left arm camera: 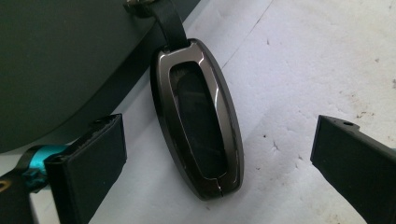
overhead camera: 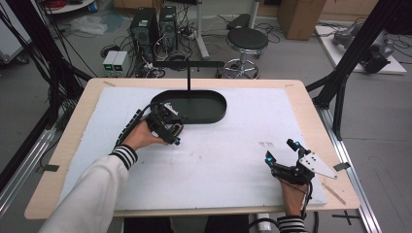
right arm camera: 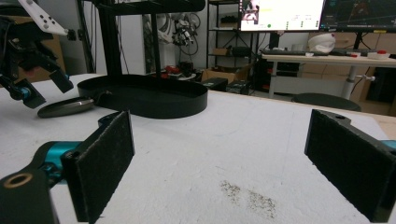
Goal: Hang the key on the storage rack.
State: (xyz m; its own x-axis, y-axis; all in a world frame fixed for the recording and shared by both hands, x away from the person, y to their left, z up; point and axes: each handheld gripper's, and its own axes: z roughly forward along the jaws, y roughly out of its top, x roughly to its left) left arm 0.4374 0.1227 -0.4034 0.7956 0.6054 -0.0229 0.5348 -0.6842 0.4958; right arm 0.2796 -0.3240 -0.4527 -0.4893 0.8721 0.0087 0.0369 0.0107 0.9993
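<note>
In the high view, the left gripper [overhead camera: 167,127] is held low over the white mat [overhead camera: 218,160] beside the black tray [overhead camera: 204,108], while the right gripper [overhead camera: 286,162] is rested near the bench [overhead camera: 63,145] edge, jaws apart. In the left gripper view, the key fob [left arm camera: 198,116] is seen flat on the mat, touching the tray's rim, between jaws spread wide. A slip is likely if the smooth shell is pinched off-centre. In the right gripper view, the fob is seen far off beside the tray.

text: none legible | labels: none | monitor [right arm camera: 281,14] writing: too small to read
</note>
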